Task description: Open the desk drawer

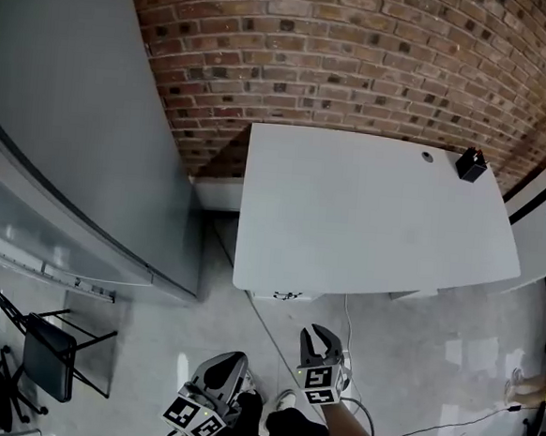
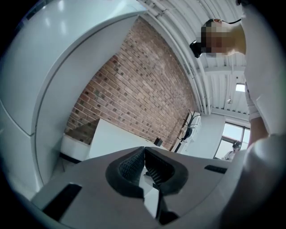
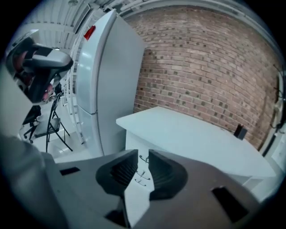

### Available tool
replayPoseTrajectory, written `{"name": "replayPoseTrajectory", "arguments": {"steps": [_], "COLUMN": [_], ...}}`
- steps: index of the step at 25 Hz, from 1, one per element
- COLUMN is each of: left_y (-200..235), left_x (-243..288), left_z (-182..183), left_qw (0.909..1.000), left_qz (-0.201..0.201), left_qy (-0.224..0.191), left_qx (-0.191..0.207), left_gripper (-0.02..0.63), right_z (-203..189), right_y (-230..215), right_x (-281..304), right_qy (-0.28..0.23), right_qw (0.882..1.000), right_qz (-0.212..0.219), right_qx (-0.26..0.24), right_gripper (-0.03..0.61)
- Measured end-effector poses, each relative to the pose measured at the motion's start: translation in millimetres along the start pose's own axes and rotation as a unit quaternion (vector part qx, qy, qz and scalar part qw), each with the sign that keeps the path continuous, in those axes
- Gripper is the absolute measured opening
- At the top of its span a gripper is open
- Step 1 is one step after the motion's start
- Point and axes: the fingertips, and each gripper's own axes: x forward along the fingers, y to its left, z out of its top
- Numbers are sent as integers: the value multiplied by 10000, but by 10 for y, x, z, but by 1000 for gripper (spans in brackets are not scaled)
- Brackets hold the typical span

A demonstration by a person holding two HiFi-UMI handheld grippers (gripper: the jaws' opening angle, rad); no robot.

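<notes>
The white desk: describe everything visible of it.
The desk has a plain white, smooth top with a small round hole near its far edge. It stands level before the brick wall. Its near left end carries drawer fronts with thin metal handles, all shut. A small black box rests on its far right corner.

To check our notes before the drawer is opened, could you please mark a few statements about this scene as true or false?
1. The right gripper grips a drawer handle. False: its jaws are slightly apart and empty, short of the desk.
2. The left gripper is shut, with nothing in it. True.
3. A small black object stands on the desk. True.
4. The wall behind the desk is plain white. False: it is brick.
</notes>
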Motion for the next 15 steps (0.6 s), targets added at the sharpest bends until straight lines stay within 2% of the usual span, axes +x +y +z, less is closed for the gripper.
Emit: {"name": "replayPoseTrajectory", "arguments": {"steps": [6, 10, 13, 14, 15], "left_y": [387, 465, 565, 582, 589], "left_x": [268, 484, 599, 631, 657], "left_z": [-240, -676, -994, -1076, -1146], "left_qw": [9994, 9988, 9988, 9988, 9988], "left_qz": [-240, -379, -373, -365, -353], "left_qy": [137, 140, 191, 190, 179], "left_qx": [201, 264, 271, 283, 286], "left_gripper": [9, 9, 9, 9, 9], "right_z": [-469, -895, -1086, -1101, -1094], "right_y": [-204, -428, -478, -476, -449], "right_x": [746, 1230, 1583, 1689, 1786], "right_qy": [19, 58, -41, -91, -138], "right_qw": [9906, 9852, 9792, 9819, 9884], "right_qz": [-474, -836, -915, -891, -832], "right_qx": [1282, 1493, 1811, 1667, 1264], "right_gripper": [72, 72, 72, 72, 72]}}
